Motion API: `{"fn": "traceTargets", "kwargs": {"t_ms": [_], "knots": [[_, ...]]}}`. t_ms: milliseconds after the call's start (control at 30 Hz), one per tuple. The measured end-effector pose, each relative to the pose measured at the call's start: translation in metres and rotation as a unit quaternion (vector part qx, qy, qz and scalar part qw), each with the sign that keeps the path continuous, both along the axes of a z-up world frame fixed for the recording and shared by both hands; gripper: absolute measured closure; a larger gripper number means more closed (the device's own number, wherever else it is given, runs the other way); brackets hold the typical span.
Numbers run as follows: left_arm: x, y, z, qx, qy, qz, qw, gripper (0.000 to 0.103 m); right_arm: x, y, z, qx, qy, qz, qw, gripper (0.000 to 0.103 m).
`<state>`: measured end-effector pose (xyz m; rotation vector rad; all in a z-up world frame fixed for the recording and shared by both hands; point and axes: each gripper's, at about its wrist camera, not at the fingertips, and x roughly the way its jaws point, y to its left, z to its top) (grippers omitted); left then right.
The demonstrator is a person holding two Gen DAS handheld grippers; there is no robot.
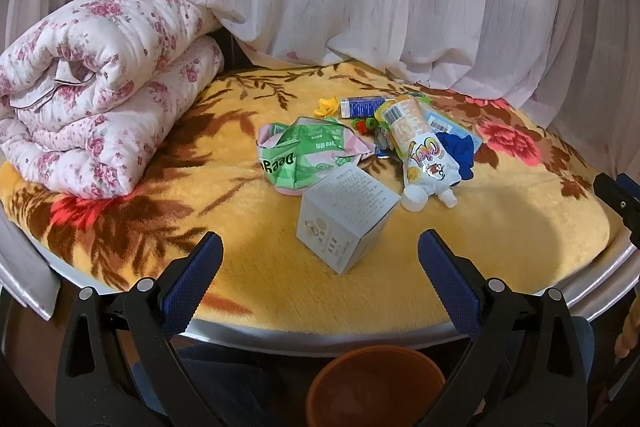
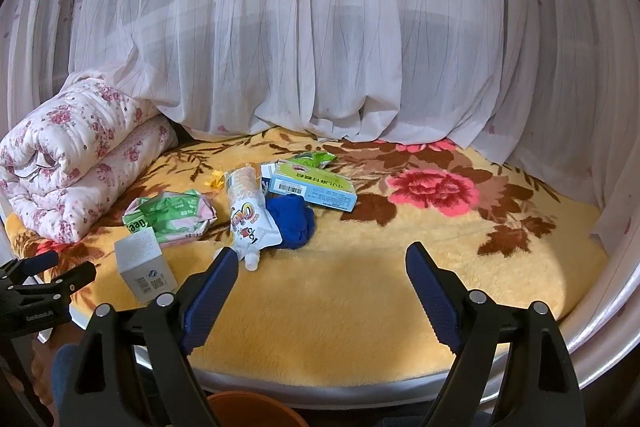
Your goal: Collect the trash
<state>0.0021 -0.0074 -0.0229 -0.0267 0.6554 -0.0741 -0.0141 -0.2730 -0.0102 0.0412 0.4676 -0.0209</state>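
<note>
Trash (image 1: 360, 155) heaped on blanket (image 1: 500, 227), beyond both grippers' fingers (image 1: 196, 279); left spread | right spread, empty

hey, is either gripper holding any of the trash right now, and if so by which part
Nothing is held. The left gripper and right gripper both stand open over the blanket, with the box and pouch lying free.
</note>
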Motion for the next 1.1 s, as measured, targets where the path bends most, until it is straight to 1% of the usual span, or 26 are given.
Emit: {"fn": "traceTargets", "kwargs": {"t_ms": [233, 333, 567, 600, 1100], "knots": [[0.001, 0.0, -0.004, -0.001, 0.006, -0.002, 1.0, 0.008, 0.001, -0.001, 0.001, 0.002, 0.002, 0.002, 1.0, 0.018], [0.001, 0.0, -0.004, -0.001, 0.007, -0.002, 1.0, 0.008, -0.002, 0.001, -0.006, 0.006, 0.003, 0.004, 1.0, 0.018], [0.002, 0.0, -0.008, -0.003, 0.011, -0.005, 0.9999, 0.008, -0.003, 0.003, -0.01, 0.005, 0.003, 0.005, 1.0, 0.018], [0.002, 0.0, -0.009, -0.004, 0.012, -0.005, 0.9999, 0.008, -0.001, 0.002, -0.006, 0.005, 0.004, 0.005, 1.0, 0.018], [0.004, 0.001, -0.016, -0.01, 0.017, -0.008, 0.9998, 0.008, -0.001, 0.004, -0.007, 0.005, 0.005, 0.005, 1.0, 0.017]]}}
